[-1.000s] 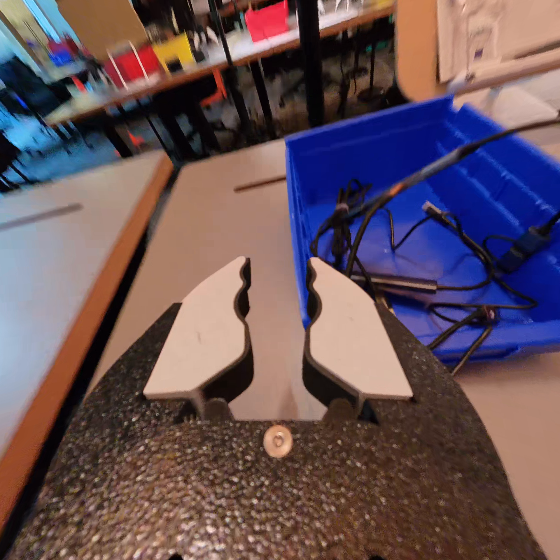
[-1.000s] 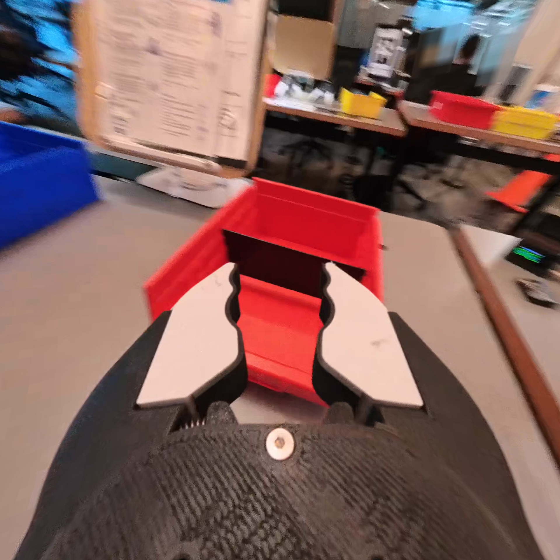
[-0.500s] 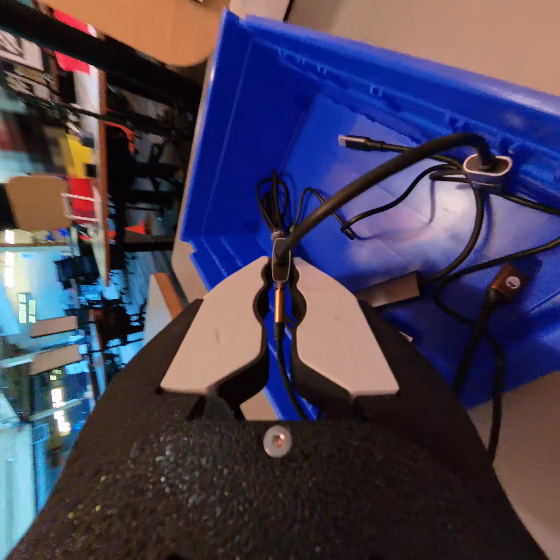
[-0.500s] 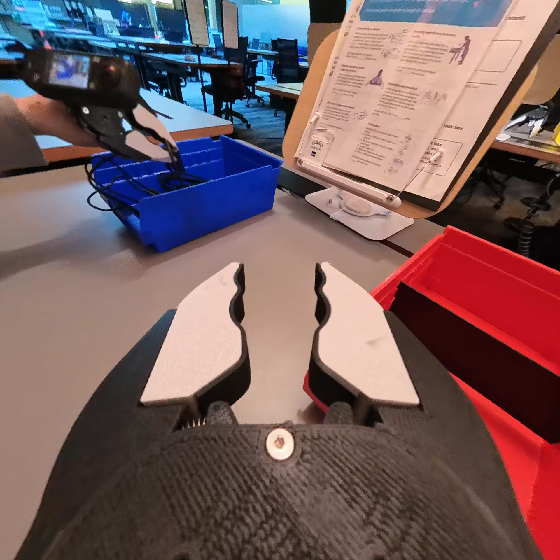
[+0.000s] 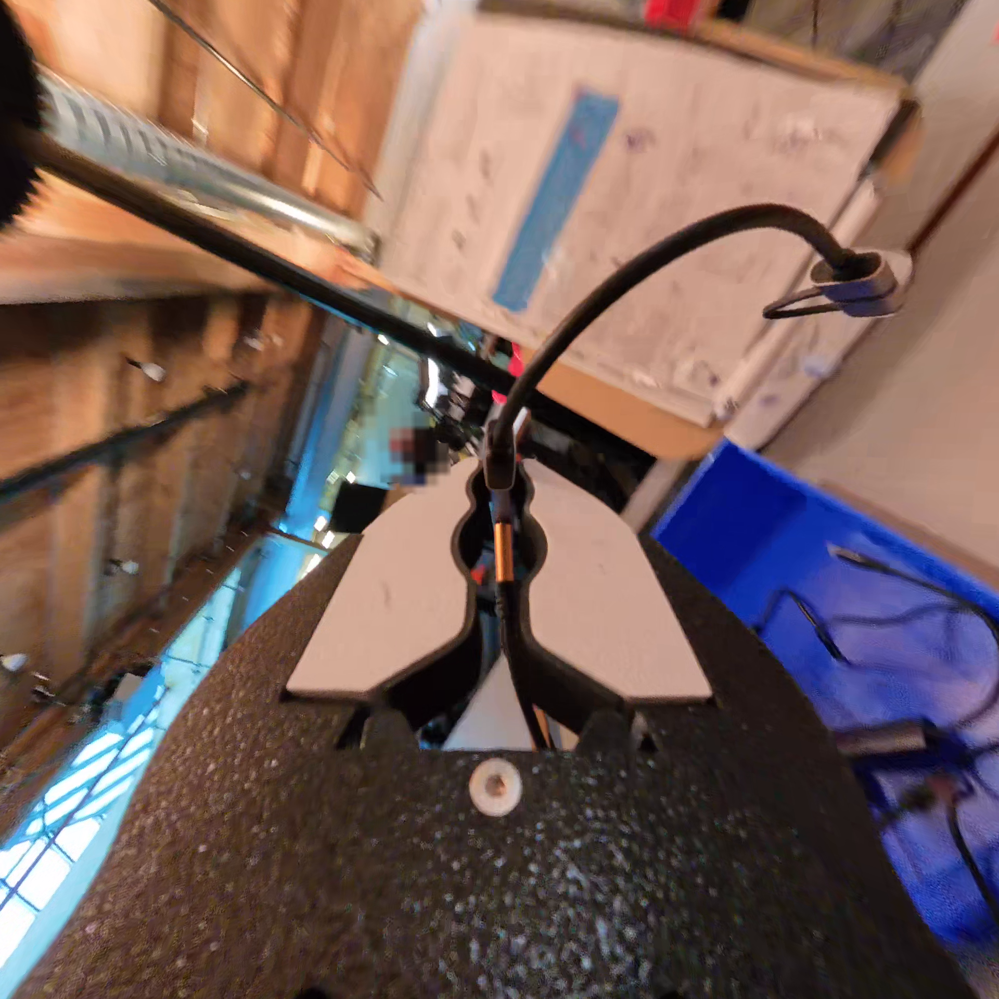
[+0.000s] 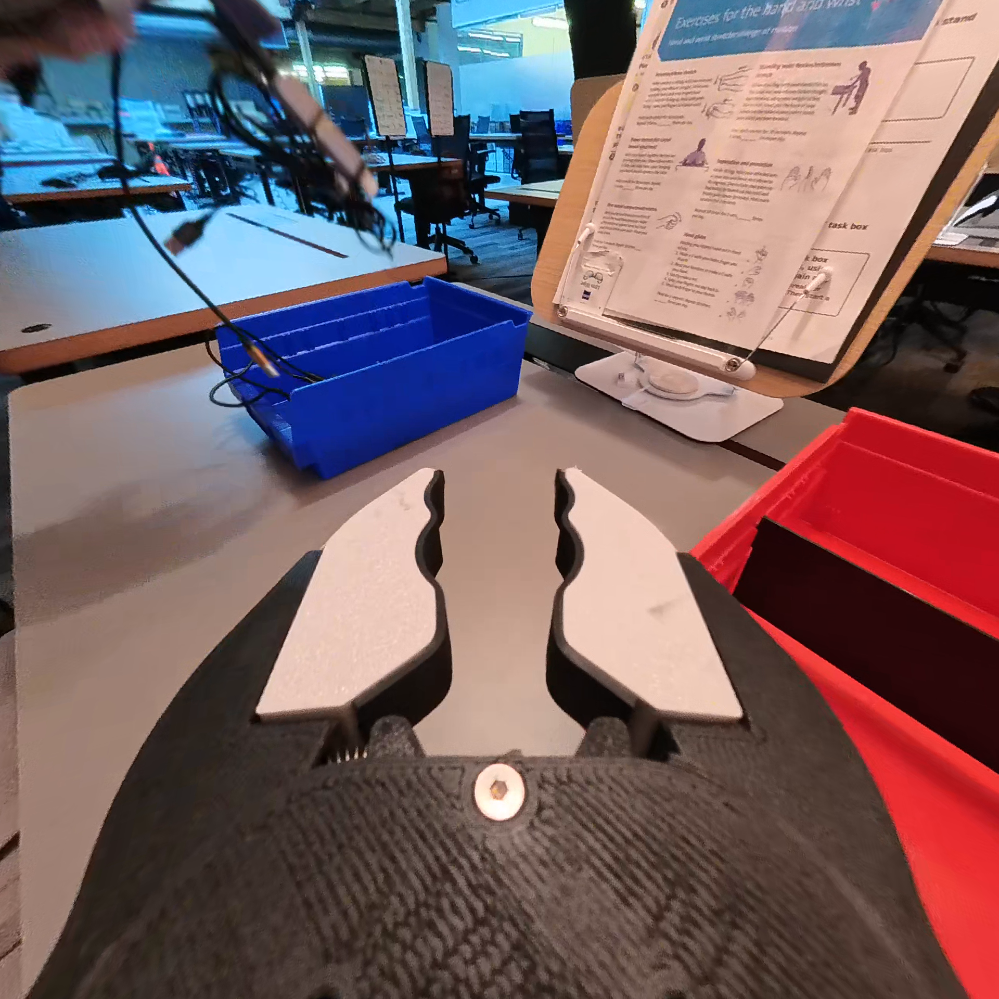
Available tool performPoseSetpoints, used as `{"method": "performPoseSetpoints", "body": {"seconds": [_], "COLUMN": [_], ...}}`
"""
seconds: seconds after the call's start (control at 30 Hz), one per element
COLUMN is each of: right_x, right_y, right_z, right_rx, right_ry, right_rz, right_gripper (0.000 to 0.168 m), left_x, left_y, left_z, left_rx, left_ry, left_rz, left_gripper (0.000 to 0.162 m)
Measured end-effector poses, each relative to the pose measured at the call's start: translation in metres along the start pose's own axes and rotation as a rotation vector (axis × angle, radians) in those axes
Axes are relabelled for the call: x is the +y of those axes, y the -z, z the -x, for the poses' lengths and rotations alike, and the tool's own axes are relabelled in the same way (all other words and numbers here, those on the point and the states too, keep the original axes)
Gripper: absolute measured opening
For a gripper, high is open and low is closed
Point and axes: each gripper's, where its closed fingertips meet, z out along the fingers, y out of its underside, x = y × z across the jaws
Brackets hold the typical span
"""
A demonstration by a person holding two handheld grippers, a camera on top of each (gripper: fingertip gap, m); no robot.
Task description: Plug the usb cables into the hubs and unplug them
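My left gripper (image 5: 500, 471) is shut on a black USB cable (image 5: 573, 319), pinching its connector with the gold band between the tips. The cable arcs up to a silver hub (image 5: 859, 281) that hangs in the air. The blue bin (image 5: 757, 519) with more black cables (image 5: 892, 611) lies below to the right. In the right wrist view, the left gripper (image 6: 359, 181) is blurred, high above the blue bin (image 6: 411, 378), trailing a tangle of cables with a loose USB plug (image 6: 186, 235). My right gripper (image 6: 500, 486) is open and empty above the grey table.
A red bin (image 6: 892, 513) with a black divider stands just right of my right gripper. A document stand (image 6: 757, 189) with printed sheets stands behind both bins. The grey table (image 6: 135, 486) stretches between the bins. A second table (image 6: 108, 281) lies beyond the blue bin.
My left gripper closed on the cable in the blue bin and has lifted it high, dragging the hub and other cables up. My right gripper stays open and has barely moved.
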Motion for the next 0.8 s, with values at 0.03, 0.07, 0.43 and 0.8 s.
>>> {"method": "performPoseSetpoints", "body": {"seconds": [0.03,0.07,0.43,0.8], "right_x": [-0.001,-0.002,-0.034,0.018], "right_y": [-0.001,-0.001,0.001,-0.045], "right_z": [0.001,0.003,0.048,0.109], "right_rx": [0.000,0.000,-0.485,-0.858], "right_ry": [0.005,0.011,-0.568,-0.962], "right_rz": [0.000,-0.004,-0.230,0.012], "right_gripper": [0.039,0.039,0.044,0.035], "left_x": [-0.020,-0.041,-0.144,-0.118], "left_y": [0.008,0.017,0.082,0.089], "left_z": [0.010,0.018,-0.125,-0.265], "left_rx": [-0.032,-0.059,-0.002,-0.047], "left_ry": [-0.011,-0.026,-0.384,-0.721], "left_rz": [-0.055,-0.124,-0.576,-0.679], "left_gripper": [0.009,0.009,0.009,0.009]}}
